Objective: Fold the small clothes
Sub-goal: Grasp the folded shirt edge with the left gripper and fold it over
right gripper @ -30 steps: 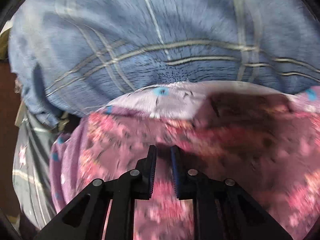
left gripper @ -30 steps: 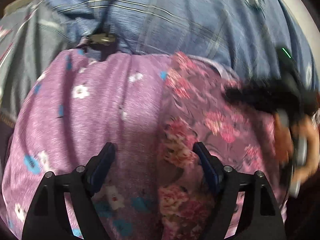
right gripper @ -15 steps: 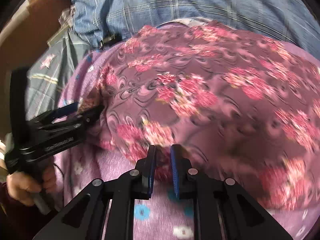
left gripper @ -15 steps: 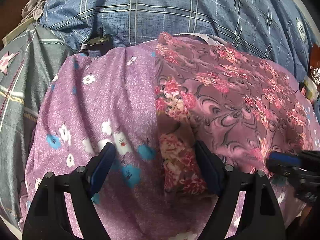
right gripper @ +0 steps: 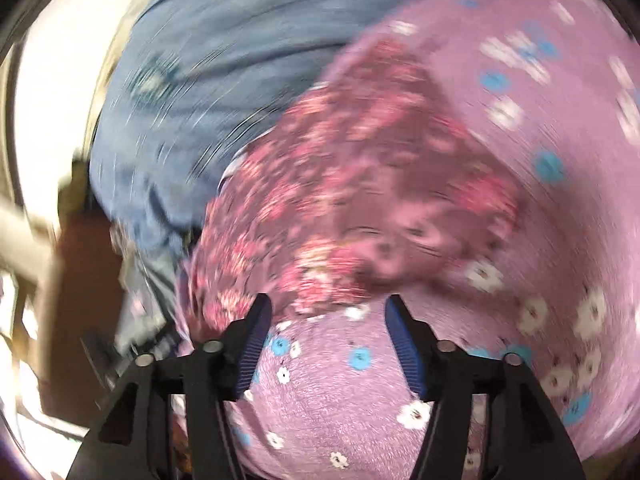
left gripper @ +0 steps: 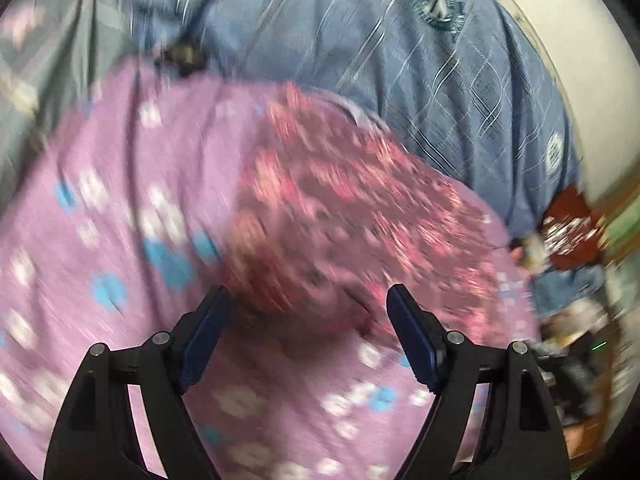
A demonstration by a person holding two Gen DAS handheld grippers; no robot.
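A small maroon garment with pink flowers (left gripper: pixel 352 216) (right gripper: pixel 360 168) lies folded on a lilac sheet with white and blue flowers (left gripper: pixel 120 208) (right gripper: pixel 560 128). My left gripper (left gripper: pixel 308 300) is open, hovering just above the garment's near edge with nothing between its fingers. In the right wrist view my right gripper (right gripper: pixel 326 312) has its jaws opening; they stand apart over the lilac sheet just short of the garment's edge, and no cloth is between them. Both views are blurred by motion.
A blue checked cloth (left gripper: pixel 400 60) (right gripper: pixel 224 48) lies behind the garment. A grey patterned cloth (left gripper: pixel 48 52) sits at the far left. Small dark clutter and a red item (left gripper: pixel 568 232) lie at the right edge. A brown floor or board (right gripper: pixel 80 288) shows beside the bed.
My right gripper pulled the maroon garment's edge across and back, then let go and swung to the side, jaws now apart. My left gripper shifted a little and stayed open.
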